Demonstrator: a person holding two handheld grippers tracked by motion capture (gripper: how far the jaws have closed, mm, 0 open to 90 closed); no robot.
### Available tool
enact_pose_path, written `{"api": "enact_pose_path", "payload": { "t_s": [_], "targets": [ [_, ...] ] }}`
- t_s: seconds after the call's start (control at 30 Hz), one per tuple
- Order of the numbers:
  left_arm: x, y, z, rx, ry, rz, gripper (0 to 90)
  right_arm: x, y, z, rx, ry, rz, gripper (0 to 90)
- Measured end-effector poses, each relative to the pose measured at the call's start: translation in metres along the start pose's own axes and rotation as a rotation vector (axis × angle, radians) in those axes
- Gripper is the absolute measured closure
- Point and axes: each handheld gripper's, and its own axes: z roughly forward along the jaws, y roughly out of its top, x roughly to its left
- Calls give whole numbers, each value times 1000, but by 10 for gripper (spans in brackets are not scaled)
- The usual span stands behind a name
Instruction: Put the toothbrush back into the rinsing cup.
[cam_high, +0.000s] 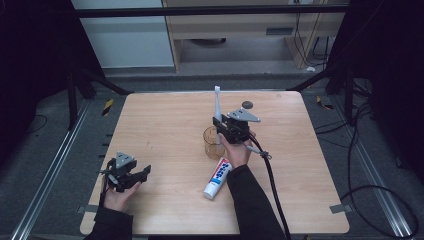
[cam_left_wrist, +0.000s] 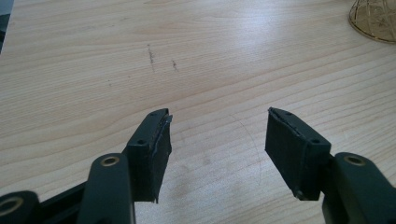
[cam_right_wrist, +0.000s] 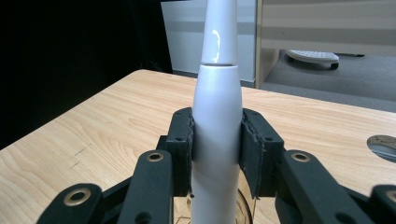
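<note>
Two grippers on the wooden table, and we log just one item with print: the toothpaste tube, white with a blue and red label, lying flat near the table's 6 o'clock edge, cap end toward us; the lettering is too small for us to read. No writing shows on anything else. Right gripper sits near table centre, held in the person's right hand, and its pads are clamped on a white electric toothbrush. In the right gripper view we see both jaws pressed against the thick handle of that brush, one on each side, at a medium opening; the brush stands upright with the narrower neck rising toward 12 o'clock. The brush's lower end is over or inside the clear amber-tinted glass cup, we cannot tell whether it touches the bottom. The cup stands just at 9 o'clock of the right hand, and the tube lies just at 6 o'clock of the cup. Left gripper rests low at the table's 7 o'clock corner in the left hand; in the left gripper view we see its jaws spread wide with bare wood between them, gripping nothing. A small dark round disc lies toward 12 o'clock, apart from the right gripper.
</note>
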Motion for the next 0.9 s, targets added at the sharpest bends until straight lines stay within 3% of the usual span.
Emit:
{"api": "enact_pose_path", "payload": {
  "t_s": [0.23,0.9],
  "targets": [
    [0,0,0,1,0,1,398,-5,-6,-3,14,-6,16,667],
    [0,0,1,5,1,5,398,-8,-20,-1,74,-11,-15,664]
  ]
}}
